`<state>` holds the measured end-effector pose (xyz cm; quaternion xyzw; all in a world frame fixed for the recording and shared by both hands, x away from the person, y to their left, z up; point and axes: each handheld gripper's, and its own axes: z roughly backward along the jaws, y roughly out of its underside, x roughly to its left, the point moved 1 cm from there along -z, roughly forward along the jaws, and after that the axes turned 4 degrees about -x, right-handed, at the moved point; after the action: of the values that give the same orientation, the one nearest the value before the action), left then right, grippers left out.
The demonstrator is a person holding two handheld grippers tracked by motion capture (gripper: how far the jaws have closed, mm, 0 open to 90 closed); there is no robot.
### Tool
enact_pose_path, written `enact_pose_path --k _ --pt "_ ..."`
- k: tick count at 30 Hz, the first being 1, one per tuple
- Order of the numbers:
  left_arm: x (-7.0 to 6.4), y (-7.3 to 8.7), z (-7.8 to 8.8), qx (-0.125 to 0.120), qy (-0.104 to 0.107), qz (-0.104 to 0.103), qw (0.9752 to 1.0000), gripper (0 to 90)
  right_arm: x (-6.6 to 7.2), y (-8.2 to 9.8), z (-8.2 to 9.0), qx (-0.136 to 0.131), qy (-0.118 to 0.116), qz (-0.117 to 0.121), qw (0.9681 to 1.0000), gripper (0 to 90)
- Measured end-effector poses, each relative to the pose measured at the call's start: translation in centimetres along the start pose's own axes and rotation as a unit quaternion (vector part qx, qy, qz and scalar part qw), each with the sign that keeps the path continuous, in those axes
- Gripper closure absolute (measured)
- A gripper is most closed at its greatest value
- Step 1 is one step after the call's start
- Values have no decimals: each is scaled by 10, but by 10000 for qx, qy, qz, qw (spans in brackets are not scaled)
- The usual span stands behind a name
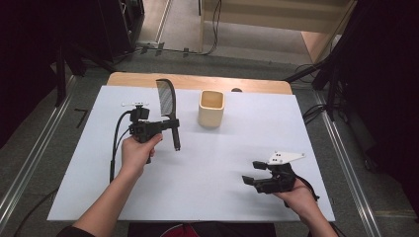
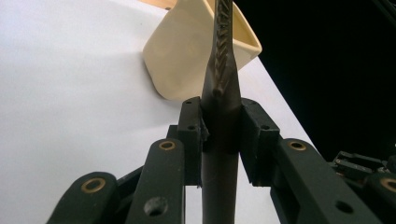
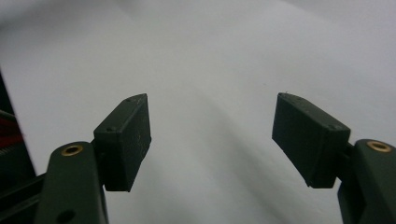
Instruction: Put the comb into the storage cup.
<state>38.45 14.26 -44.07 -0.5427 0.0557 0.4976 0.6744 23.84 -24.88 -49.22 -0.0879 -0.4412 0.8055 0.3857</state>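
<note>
A black comb stands upright above the white table, its toothed head up and its handle pointing down. My left gripper is shut on the comb's handle, at the left of the high view. In the left gripper view both pads clamp the comb, with the cream cup just behind it. The cream square cup stands on the table to the right of the comb. My right gripper hovers low near the table's front right, open, with nothing between its pads.
The white sheet covers the table, with a wooden edge at the far side. A small white part lies behind the left gripper. Dark stands and cables flank the table on both sides.
</note>
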Motion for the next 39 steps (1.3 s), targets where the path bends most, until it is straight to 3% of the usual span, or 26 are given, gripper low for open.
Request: enact_pose_path --k 8,11,17,21,26,39 --pt "-8 -12 -3 126 90 -142 9998 735 -3 7 11 -13 167 185 9997 262" --pt "-9 -17 -4 140 142 -167 9997 735 -4 10 11 44 244 373 9990 256" --pt "-13 -28 -8 163 191 -254 9994 735 -4 9 8 84 187 311 9993 250" --pt "-13 -33 -11 158 222 -213 9994 736 -5 9 10 -7 75 287 9996 249" --pt "-15 -38 -15 161 227 -197 9994 736 -6 8 9 6 109 296 9995 250" --pt "-32 -64 -29 147 314 -426 9985 736 -6 5 9 4 85 311 9995 250"
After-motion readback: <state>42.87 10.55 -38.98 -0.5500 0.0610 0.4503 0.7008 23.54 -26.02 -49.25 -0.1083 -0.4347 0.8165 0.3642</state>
